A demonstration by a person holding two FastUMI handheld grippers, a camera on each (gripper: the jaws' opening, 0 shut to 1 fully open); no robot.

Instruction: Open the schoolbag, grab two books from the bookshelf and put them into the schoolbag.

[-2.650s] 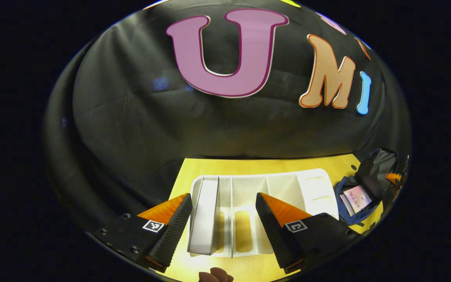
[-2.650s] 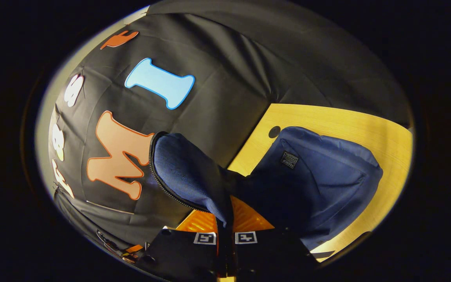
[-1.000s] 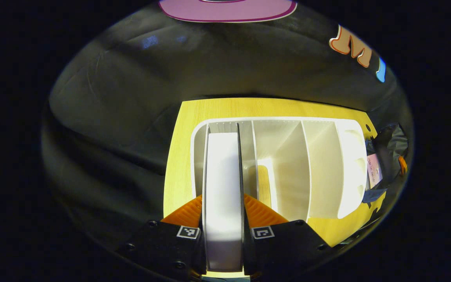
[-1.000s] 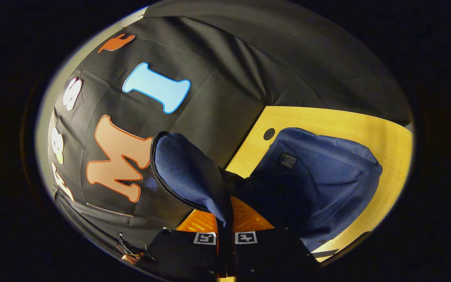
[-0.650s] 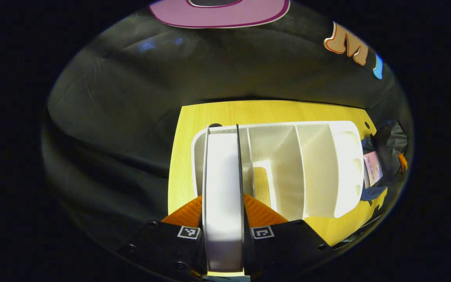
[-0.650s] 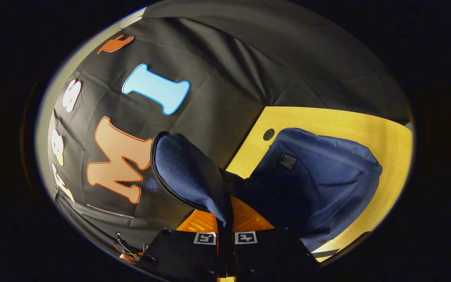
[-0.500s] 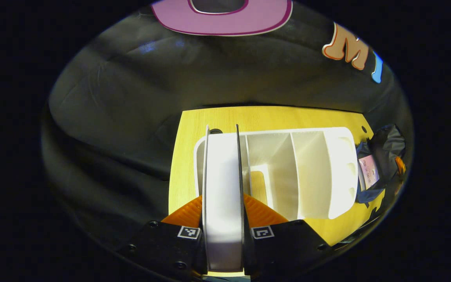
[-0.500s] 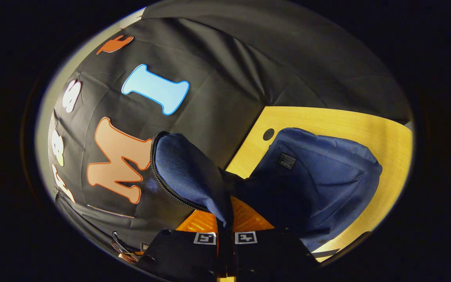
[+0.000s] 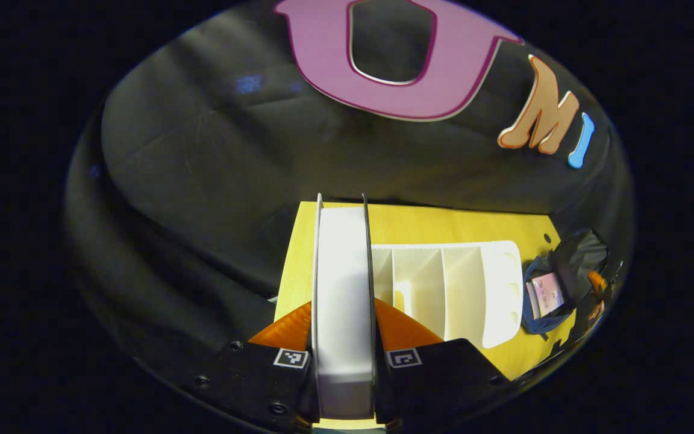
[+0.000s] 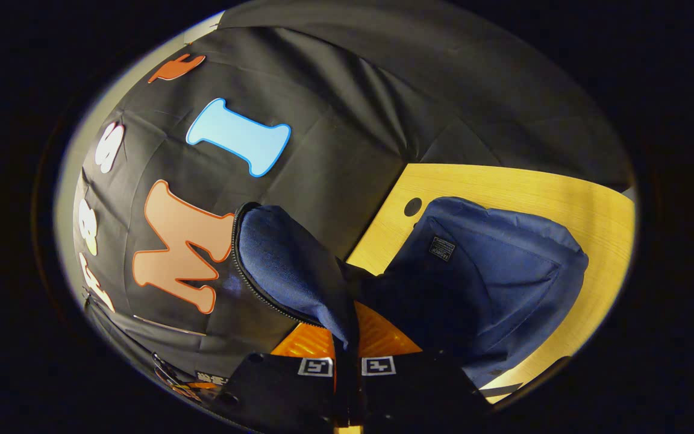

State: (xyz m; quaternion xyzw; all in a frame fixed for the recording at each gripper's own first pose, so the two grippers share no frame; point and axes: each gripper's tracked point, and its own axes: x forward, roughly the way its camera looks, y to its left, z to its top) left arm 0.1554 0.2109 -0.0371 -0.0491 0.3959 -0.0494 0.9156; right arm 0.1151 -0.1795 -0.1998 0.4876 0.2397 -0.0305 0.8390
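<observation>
Left gripper [image 9: 343, 325] clamps the book [image 9: 342, 289]; right gripper [image 10: 347, 337] pinches the schoolbag [image 10: 491, 283] flap [image 10: 287, 271] — if it slips, the opening closes.

We see a white book [image 9: 343, 301] with thin dark cover edges, and a plain white bookshelf [image 9: 449, 283] beside it. Our table [image 9: 443, 226] is yellow wood with a fine grain. The schoolbag [image 10: 491, 271] is navy blue cloth with a small dark label; its flap [image 10: 290, 268] carries a dark zip edge. Inside it lies a pale pink book [image 9: 544, 292].
</observation>
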